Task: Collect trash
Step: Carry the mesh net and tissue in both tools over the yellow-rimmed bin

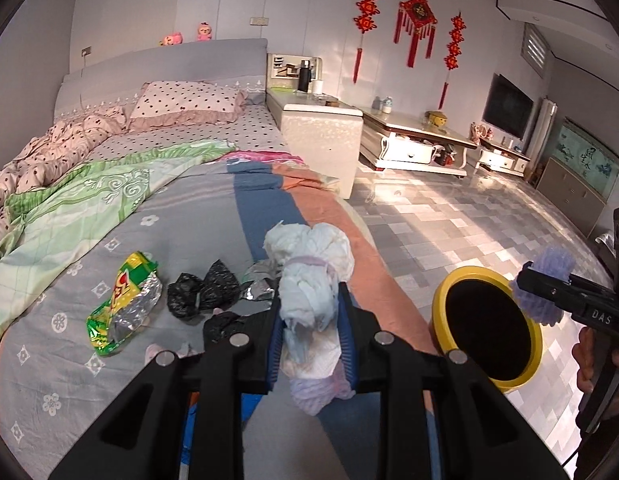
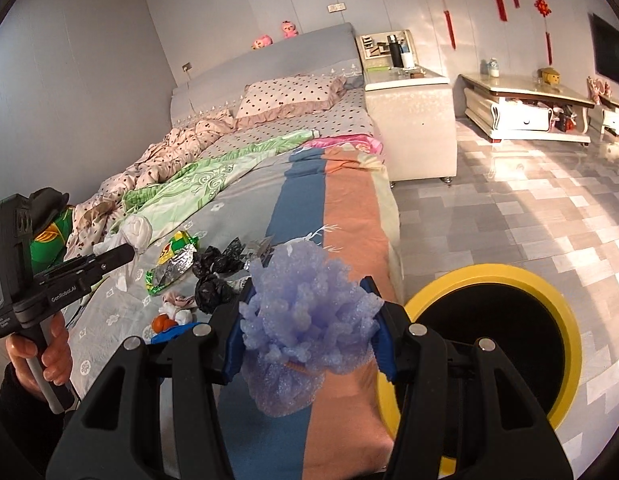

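both tongs loaded beside the yellow bin

the left gripper (image 1: 309,316) is clenched on a bundle of white tissue (image 1: 309,276), its blue pads pressing the wad from both sides, with the bundle sticking out above and below them. the right gripper (image 2: 311,322) grasps a clump of purple foam netting (image 2: 305,320) in the same way, pads tight against its sides. just right of both loads, on the tiled floor (image 1: 449,216) at the bed's near corner, stands a yellow bin (image 2: 497,332) with a dark inside; the purple clump hangs near its rim. still on the striped bedspread (image 1: 157,208), left of the tissue, lie a green and yellow snack wrapper (image 1: 123,304), crumpled black plastic bags (image 1: 205,292) and a bit of silver foil (image 1: 259,282). farther off are a dotted pillow (image 1: 189,100) and a white bedside cabinet (image 1: 321,136).
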### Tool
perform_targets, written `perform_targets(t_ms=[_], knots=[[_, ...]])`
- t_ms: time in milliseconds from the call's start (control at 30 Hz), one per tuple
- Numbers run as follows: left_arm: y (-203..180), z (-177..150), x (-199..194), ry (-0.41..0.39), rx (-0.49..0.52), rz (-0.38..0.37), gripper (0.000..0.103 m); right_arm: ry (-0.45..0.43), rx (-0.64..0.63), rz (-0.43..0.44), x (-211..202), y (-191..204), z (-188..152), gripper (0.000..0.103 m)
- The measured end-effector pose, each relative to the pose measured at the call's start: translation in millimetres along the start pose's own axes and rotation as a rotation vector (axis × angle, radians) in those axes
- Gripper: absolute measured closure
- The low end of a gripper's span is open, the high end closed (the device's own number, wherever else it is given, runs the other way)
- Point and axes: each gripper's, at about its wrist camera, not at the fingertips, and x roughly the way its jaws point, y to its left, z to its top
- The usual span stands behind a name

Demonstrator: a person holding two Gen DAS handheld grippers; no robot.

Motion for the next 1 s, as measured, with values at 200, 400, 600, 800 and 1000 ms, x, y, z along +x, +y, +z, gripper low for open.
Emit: perform_targets(t_ms=[200, 400, 600, 800, 1000], knots=[[-49, 16, 17, 0.004, 0.045, -0.068, 0.08, -0.034, 0.043, -0.062, -19, -37, 14, 0.054], [-94, 24, 35, 0.02, 0.089, -0.135, 0.08, -0.061, 0.088, -0.12, -35, -73, 21, 0.054], [-134, 27, 61, 0.051, 0.119, -0.184, 0.08, -0.064, 0.141, -0.161, -40, -111, 24, 0.054], [-166, 20, 91, 0.09, 0.141, -0.223, 0.08, -0.051, 0.19, -0.183, -37, -143, 21, 0.054], [-191, 2, 120, 0.143, 0.152, -0.248, 0.08, -0.011, 0.246, -0.19, -19, -169, 7, 0.054]])
